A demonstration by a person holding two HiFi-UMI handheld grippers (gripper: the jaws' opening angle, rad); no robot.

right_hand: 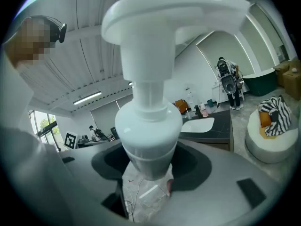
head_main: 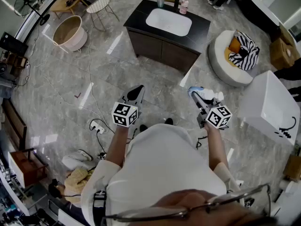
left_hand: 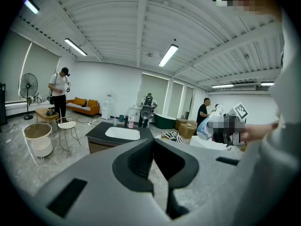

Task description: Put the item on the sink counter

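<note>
**Person carries a bottle toward a showroom vanity.** A person in a white shirt [head_main: 162, 159] stands on a grey marbled floor [head_main: 94, 69] with a two-jaw gripper in each hand, both tilted slightly downward. The right gripper [head_main: 201, 99] pinches a pump bottle [head_main: 207, 96] just below its shoulder. Its jaws sit spread around the pale body, and the white pump head [right_hand: 164, 13] rises above them. The bottle is in the air, well short of the sink counter. Any print on its label is too blurred to read. The left gripper [head_main: 136, 92] carries nothing, its jaws pressed together. Each gripper bears a marker cube [head_main: 124, 114] with black-and-white square patterns, the only crisp graphics at this range.

A white power strip [head_main: 96, 126] lies on the floor near the person's feet. Ahead stands the sink counter [head_main: 141, 18], dark-topped, with a white basin [head_main: 168, 21] set in it. A pink bottle [head_main: 184, 6] and a clear bottle [head_main: 160, 2] stand at its back edge, their labels too small to make out. To its right, a round white pouf [head_main: 225, 65] holds a black-and-white striped cushion [head_main: 247, 51]. A beige tub [head_main: 69, 32] and a wire chair [head_main: 99, 4] stand to the left of the counter, with a floor fan [head_main: 27, 1] beyond them. Against the far wall there is an orange sofa [left_hand: 82, 105], and a bystander [left_hand: 59, 95] stands nearby.
</note>
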